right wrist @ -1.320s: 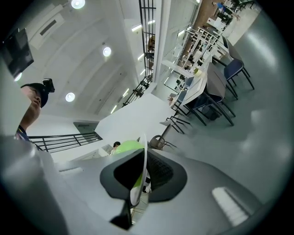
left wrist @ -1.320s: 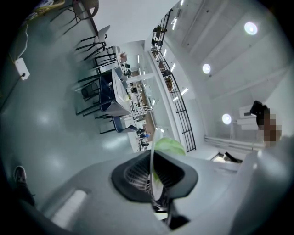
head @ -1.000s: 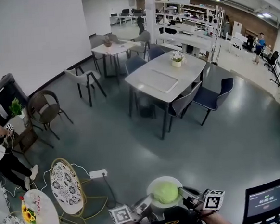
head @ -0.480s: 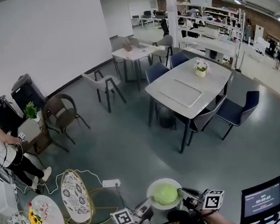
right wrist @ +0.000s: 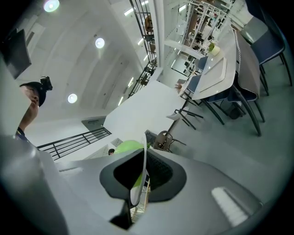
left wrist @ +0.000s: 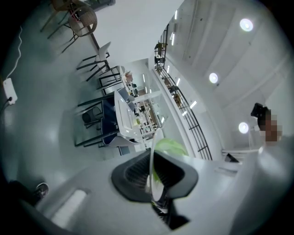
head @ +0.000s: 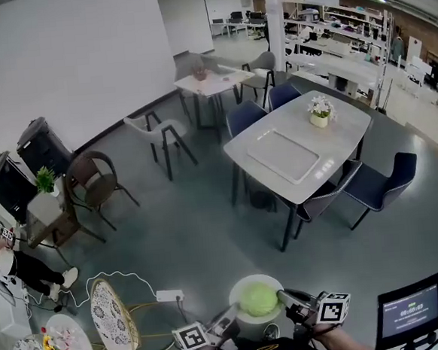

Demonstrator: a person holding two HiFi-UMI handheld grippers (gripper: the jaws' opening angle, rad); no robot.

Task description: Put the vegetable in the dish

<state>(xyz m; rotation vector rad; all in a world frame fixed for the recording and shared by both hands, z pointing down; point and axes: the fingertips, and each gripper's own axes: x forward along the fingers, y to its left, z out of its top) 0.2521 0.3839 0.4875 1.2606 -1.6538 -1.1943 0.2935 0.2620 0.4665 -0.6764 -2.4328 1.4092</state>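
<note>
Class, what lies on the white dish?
A round green vegetable sits on the dish; the left gripper and right gripper clamp its rim. The vegetable covers the dish's middle.

Vegetable [left wrist: 171, 147] mostly behind dish [left wrist: 155, 189] edge; screen [head: 415, 312] text too small

- vegetable [head: 259, 301]: pale lime green, in a plain white dish [head: 239, 290]
- left gripper [head: 231, 313] and right gripper [head: 288, 299]: black-and-white square markers on the cubes, dark grey ribbed fingers [left wrist: 133, 176]
- floor [head: 194, 240]: flat grey
- chair [head: 109, 307] left of the dish: black-and-white lacy print, gold frame
- desk [head: 300, 145] beyond the dish: light grey top, navy seats [head: 378, 184] around it
</note>
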